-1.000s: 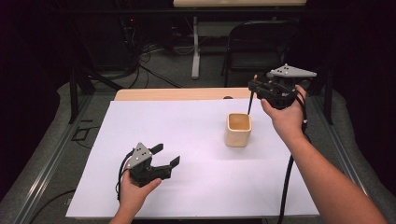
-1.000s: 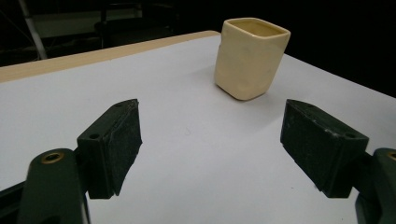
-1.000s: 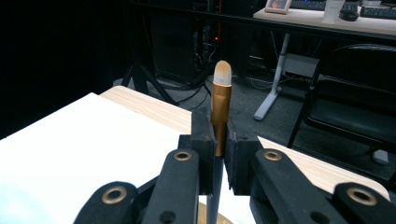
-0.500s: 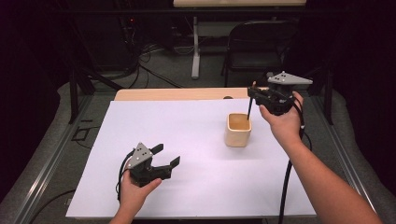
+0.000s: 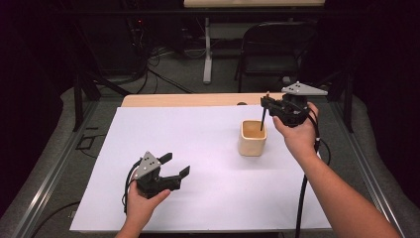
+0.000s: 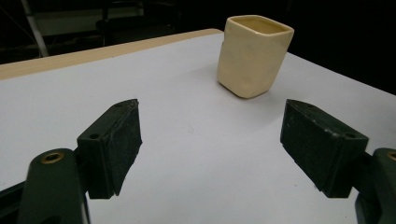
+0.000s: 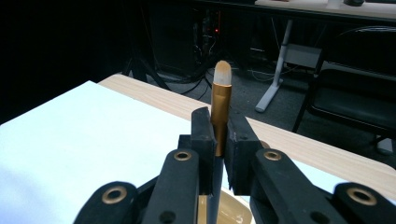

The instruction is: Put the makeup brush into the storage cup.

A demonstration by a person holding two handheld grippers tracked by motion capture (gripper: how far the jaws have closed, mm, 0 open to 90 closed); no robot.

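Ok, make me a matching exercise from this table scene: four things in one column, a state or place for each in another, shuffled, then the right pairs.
Things:
1. left tool
2. right tool
3. brush
4. cup

States or places:
A. stands on the white sheet, cream-coloured and square
B. jaws wide apart, nothing between them
C. clamped upright, bristle end up, handle running down into the cup
D. shut on a gold ferrule, held above the cup

Pairs: 1-B, 2-D, 3-C, 4-A
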